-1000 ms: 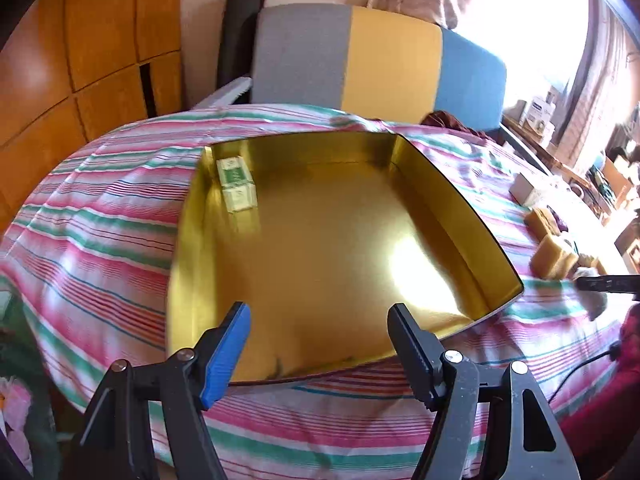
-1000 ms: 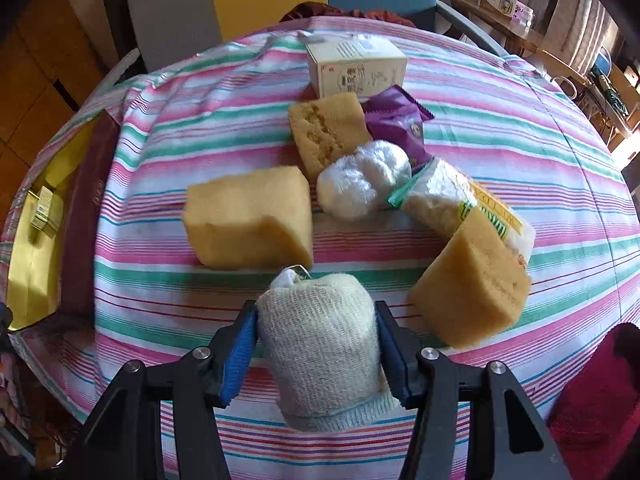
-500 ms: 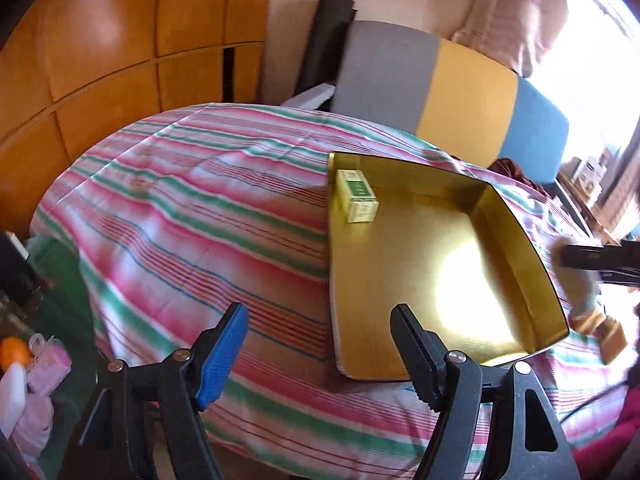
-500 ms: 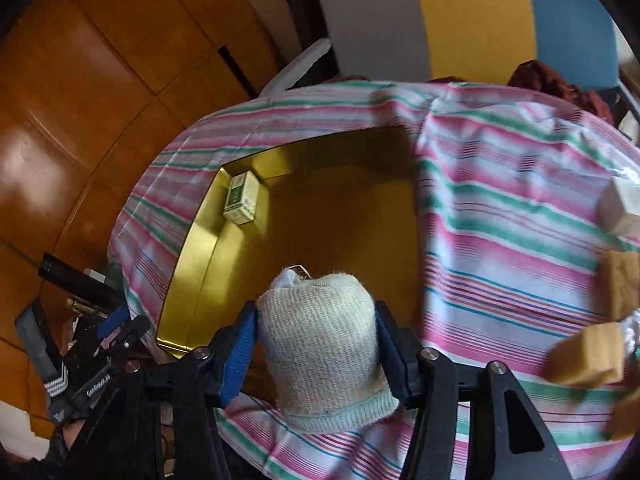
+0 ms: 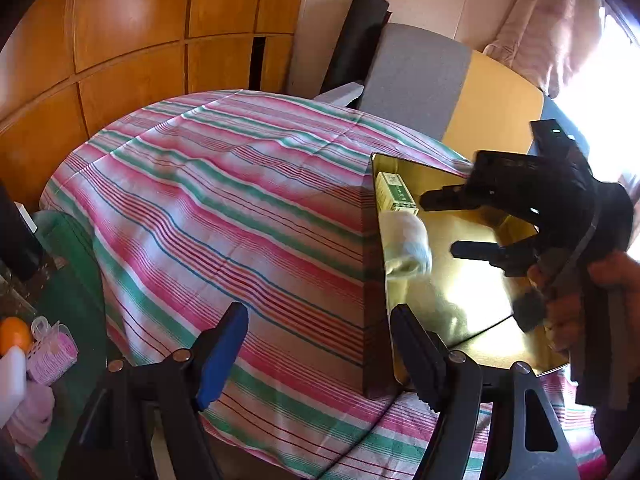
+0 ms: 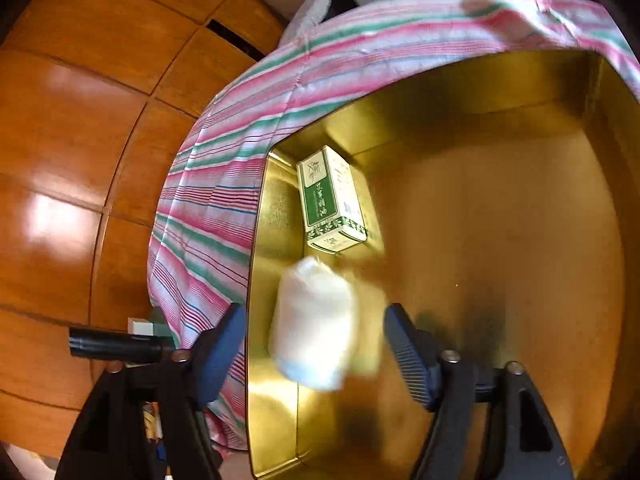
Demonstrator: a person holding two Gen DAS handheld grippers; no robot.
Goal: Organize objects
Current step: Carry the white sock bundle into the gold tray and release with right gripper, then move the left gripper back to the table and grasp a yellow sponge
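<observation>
The right hand-held gripper [image 6: 312, 344] is opening, releasing the white bundle [image 6: 314, 324] into the gold tin [image 6: 500, 240]. Let it settle beside the green box [image 6: 330, 200]. The left hand-held gripper [image 5: 320, 344] gapes empty.

A bench [image 5: 224, 184] draped in a pink, green and white striped cloth [image 6: 224, 184] carries a gold tin [image 5: 472, 304] near its right side. The tin sits directly on the cloth. The cloth hangs over the bench's rounded edge, creased in places.
</observation>
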